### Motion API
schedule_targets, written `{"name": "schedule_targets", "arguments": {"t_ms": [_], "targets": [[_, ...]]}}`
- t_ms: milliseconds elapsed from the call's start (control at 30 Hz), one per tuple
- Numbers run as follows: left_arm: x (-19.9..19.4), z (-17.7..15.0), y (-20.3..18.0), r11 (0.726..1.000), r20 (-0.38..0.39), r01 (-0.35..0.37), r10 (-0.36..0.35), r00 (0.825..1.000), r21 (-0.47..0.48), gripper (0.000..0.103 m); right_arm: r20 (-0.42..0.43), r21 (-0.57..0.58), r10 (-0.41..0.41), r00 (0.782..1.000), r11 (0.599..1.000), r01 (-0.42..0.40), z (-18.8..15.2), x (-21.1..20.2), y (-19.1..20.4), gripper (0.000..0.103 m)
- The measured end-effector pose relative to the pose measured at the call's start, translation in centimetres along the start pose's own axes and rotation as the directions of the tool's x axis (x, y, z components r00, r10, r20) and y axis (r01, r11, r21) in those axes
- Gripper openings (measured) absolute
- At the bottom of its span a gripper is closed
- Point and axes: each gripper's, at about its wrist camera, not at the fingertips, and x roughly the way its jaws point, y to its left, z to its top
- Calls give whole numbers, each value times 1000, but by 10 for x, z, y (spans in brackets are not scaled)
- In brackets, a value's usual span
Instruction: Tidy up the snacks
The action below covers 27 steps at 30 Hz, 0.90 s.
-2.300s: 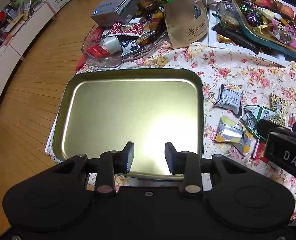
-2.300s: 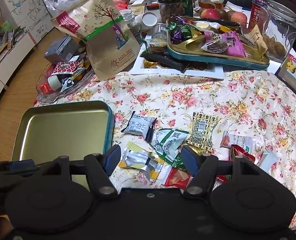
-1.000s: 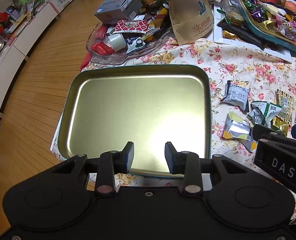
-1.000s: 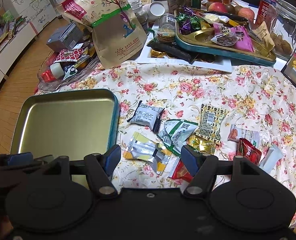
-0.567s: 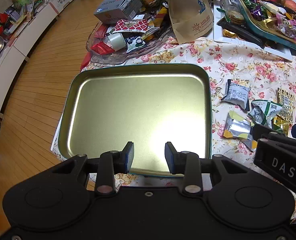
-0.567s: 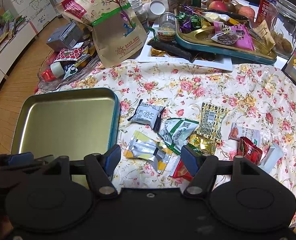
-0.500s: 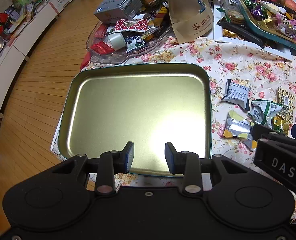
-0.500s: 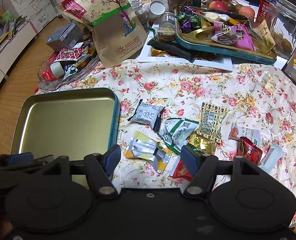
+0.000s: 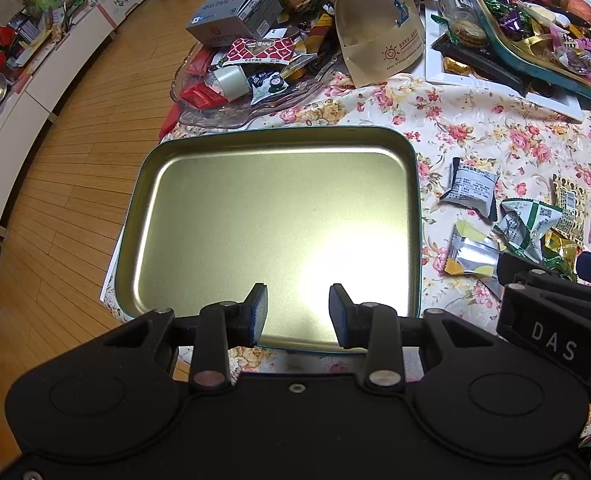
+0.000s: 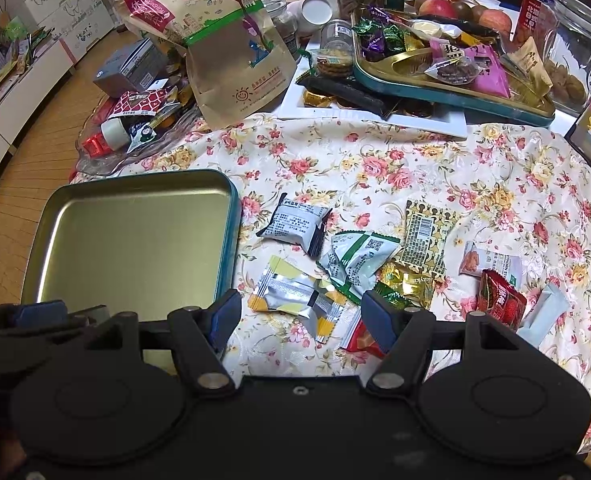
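An empty gold tin tray (image 9: 215, 200) with a teal rim lies on the floral tablecloth; it also shows in the right wrist view (image 10: 95, 240). My left gripper (image 9: 297, 314) is open and empty above the tray's near edge. My right gripper (image 10: 300, 314) is open and empty above a silver and yellow snack packet (image 10: 295, 294). Several loose snacks lie right of the tray: a grey packet (image 10: 295, 226), a green and white packet (image 10: 355, 258), a gold patterned packet (image 10: 425, 240) and a red packet (image 10: 499, 300).
A glass dish (image 9: 231, 112) of snacks, a grey box (image 9: 235, 12) and a brown paper bag (image 10: 223, 40) stand behind the tray. A full teal tray (image 10: 455, 92), jars and fruit crowd the back right. The table's left edge drops to wooden floor (image 9: 55, 160).
Both grippers have drawn back and risen slightly over the last two seconds, so the table shows a little farther away. Nothing was picked up or moved.
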Motion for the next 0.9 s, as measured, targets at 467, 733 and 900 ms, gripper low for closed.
{"name": "schedule_targets", "arguments": {"t_ms": [467, 733, 900], "targets": [[0, 0, -1, 1000, -1, 0, 0, 1000, -1, 45, -7, 0, 1, 1000, 1000, -1, -1, 2, 2, 71], [-1, 1, -3, 1000, 1, 10, -10, 1000, -5, 45, -6, 2, 0, 1000, 1000, 0, -2, 2, 3, 71], [-9, 4, 6, 996, 46, 47, -44, 998, -73, 45, 0, 6, -1, 1000, 1000, 1, -1, 1, 1, 70]]}}
